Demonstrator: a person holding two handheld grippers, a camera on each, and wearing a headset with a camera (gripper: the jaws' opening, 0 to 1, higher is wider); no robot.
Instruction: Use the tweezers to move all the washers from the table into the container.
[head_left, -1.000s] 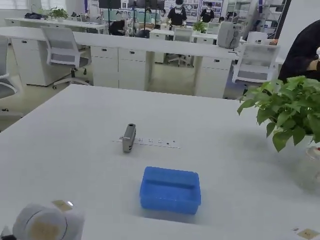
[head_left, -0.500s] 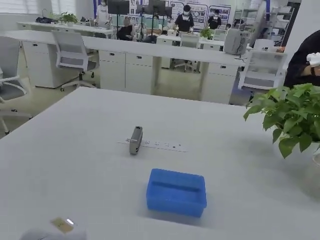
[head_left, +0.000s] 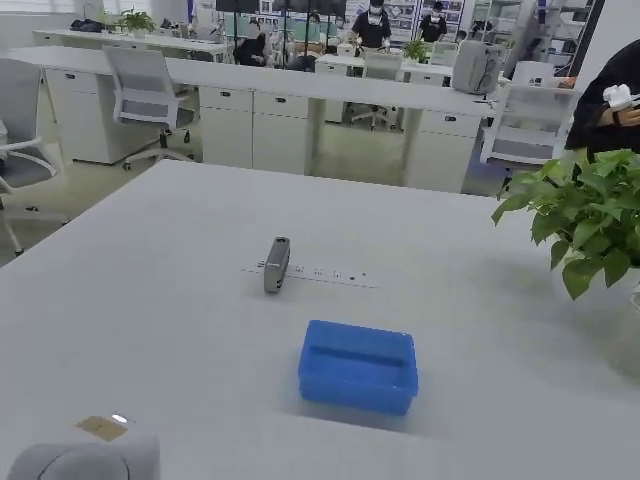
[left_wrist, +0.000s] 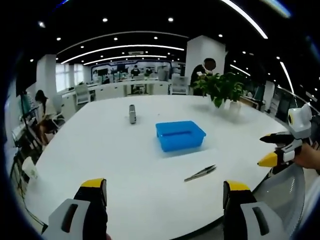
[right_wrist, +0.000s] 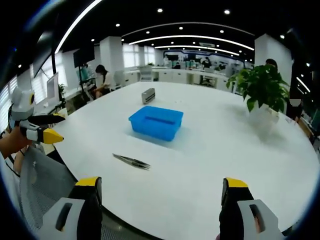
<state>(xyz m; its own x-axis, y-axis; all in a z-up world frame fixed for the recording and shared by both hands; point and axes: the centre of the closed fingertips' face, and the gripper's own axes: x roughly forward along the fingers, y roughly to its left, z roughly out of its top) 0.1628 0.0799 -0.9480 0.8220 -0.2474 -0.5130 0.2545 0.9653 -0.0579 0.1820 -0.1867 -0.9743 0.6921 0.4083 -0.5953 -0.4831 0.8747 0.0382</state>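
Left gripper (left_wrist: 162, 192): my two jaws are black, each capped in yellow at the tip and backed by a pale grey plate with a dark oblong slot.

Right gripper (right_wrist: 157, 187): same build, with yellow caps, black jaws and grey slotted plates.

Left edge of the right gripper view, the other unit side-on: white body with a rounded top, black jaws, yellow tips.

Head view, bottom left: rounded grey housing (head_left: 85, 462) with a small tan square tag (head_left: 100, 428). I cannot tell which side it belongs to.

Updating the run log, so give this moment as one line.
left gripper: open, empty | right gripper: open, empty | tweezers: on table, untouched | container: beyond tweezers
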